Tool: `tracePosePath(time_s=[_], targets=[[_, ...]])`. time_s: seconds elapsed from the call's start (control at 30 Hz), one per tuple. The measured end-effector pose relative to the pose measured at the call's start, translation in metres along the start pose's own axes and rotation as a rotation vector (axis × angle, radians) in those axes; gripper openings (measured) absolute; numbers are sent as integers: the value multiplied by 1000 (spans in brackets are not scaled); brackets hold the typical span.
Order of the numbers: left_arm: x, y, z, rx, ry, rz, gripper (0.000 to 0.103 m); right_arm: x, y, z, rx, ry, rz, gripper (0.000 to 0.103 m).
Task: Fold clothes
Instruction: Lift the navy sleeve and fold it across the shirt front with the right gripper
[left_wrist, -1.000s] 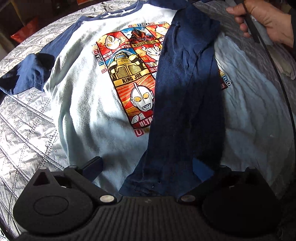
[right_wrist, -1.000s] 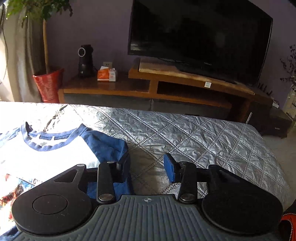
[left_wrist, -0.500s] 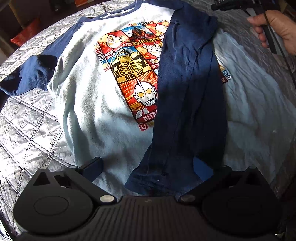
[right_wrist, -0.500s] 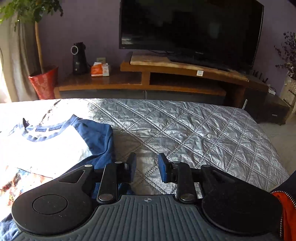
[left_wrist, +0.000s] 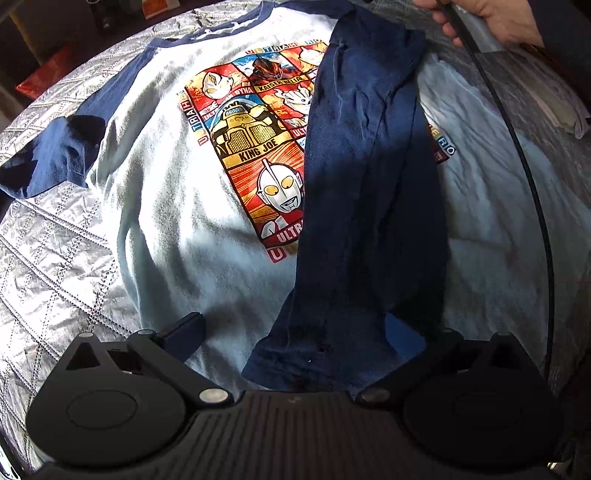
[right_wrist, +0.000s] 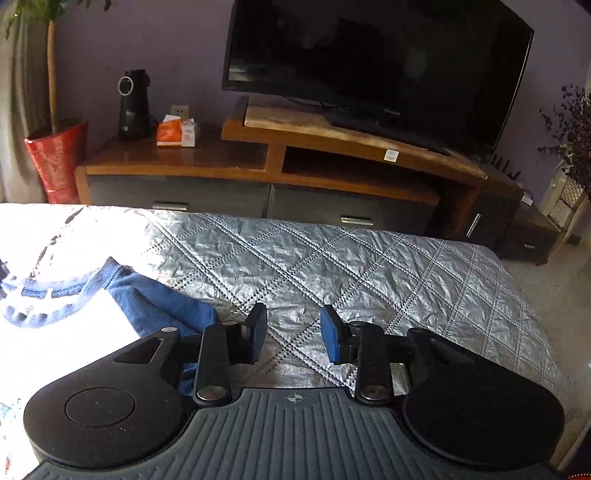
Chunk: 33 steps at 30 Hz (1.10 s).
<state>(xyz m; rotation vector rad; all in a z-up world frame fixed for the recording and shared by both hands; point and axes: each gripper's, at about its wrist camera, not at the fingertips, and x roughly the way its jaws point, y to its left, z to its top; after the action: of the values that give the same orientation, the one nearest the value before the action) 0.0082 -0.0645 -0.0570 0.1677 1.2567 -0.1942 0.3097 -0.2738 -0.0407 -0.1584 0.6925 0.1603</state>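
Meanwhile the right tongs (right_wrist: 293, 334), narrower half a second ago, have spread again and hold nothing just beside the shirt (left_wrist: 177, 206) collar; the left tongs (left_wrist: 295, 332) stay wide over the navy sleeve (left_wrist: 369, 177) folded across the shirt, so that fold looks released. Print reads "KING JOE", "ULTRA".

Purple wall (right_wrist: 177, 55), wooden TV stand (right_wrist: 332, 155), sunlit quilted bedspread (right_wrist: 351, 266).

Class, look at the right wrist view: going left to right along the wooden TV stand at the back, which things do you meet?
Red plant pot → black cylindrical device → orange tissue pack → television.
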Motion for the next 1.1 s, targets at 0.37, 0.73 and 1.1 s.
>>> tracePosePath(time_s=[0.37, 0.73, 1.1], targets=[[-1, -3, -2, 22, -17, 12, 103, -33, -24, -68, -16, 117, -60, 40], [-20, 16, 8, 46, -50, -4, 102, -149, 50, -130, -41, 106, 259, 39], [-57, 124, 14, -351, -147, 190, 102, -198, 109, -119, -263, 57, 260, 53]])
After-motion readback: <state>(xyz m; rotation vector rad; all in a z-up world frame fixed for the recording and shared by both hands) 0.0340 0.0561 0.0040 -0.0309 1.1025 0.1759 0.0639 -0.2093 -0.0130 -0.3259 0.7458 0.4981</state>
